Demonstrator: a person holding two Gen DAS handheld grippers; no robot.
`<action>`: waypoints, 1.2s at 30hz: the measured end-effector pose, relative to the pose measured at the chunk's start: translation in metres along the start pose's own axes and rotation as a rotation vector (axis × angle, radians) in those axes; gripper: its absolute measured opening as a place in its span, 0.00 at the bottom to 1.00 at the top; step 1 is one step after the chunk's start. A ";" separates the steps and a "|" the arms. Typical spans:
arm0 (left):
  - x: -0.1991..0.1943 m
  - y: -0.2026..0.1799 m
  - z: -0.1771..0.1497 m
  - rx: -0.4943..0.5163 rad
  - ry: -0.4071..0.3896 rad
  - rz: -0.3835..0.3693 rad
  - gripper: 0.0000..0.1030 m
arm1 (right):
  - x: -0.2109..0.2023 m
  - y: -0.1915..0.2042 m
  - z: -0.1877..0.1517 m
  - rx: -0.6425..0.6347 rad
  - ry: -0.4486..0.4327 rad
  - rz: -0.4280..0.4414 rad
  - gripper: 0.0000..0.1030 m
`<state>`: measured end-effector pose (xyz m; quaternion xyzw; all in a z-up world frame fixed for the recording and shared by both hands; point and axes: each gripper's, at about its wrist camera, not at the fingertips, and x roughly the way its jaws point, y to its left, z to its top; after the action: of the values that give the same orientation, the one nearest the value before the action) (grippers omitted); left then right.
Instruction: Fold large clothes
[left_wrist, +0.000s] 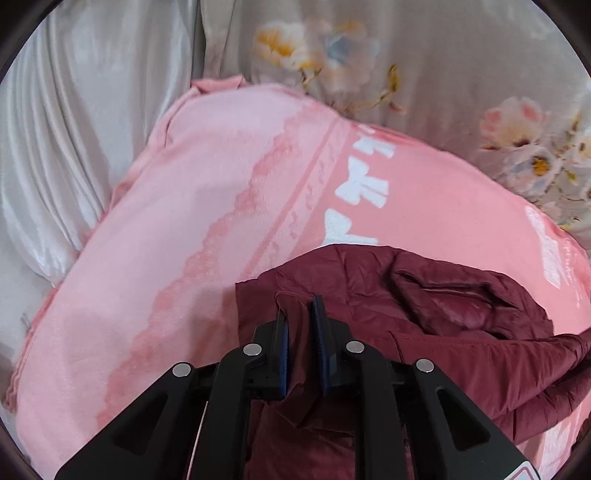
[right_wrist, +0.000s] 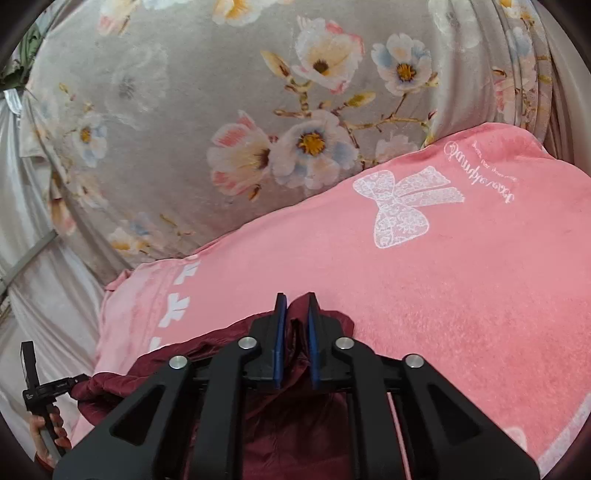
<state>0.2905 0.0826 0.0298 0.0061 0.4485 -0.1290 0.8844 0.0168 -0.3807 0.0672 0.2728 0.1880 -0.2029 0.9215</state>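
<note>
Left wrist view: floral sheet (left_wrist: 424, 66) borders pink blanket (left_wrist: 184, 221) under maroon jacket (left_wrist: 461, 350).

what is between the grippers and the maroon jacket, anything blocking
Nothing visible. The maroon jacket lies on the pink blanket, and its fabric already sits between the fingers of the left gripper and the right gripper.

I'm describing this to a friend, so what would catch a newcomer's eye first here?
First, the dark red padded jacket bunched at the near edge of a pink blanket with white bows. Each hand-held gripper, left and right, has jacket fabric between its fingers. Behind hangs grey floral fabric.
</note>
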 end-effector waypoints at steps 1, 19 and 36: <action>0.007 0.000 0.001 -0.012 0.004 -0.002 0.16 | 0.001 -0.001 0.001 0.002 -0.016 -0.003 0.27; 0.005 -0.029 0.008 0.146 -0.120 0.099 0.67 | 0.075 0.020 -0.037 -0.154 0.162 -0.059 0.48; 0.103 -0.055 0.001 0.160 0.021 0.144 0.70 | 0.182 0.044 -0.051 -0.355 0.376 -0.197 0.05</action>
<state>0.3369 0.0064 -0.0452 0.1102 0.4443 -0.1002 0.8834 0.1800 -0.3666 -0.0376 0.1203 0.4138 -0.2012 0.8797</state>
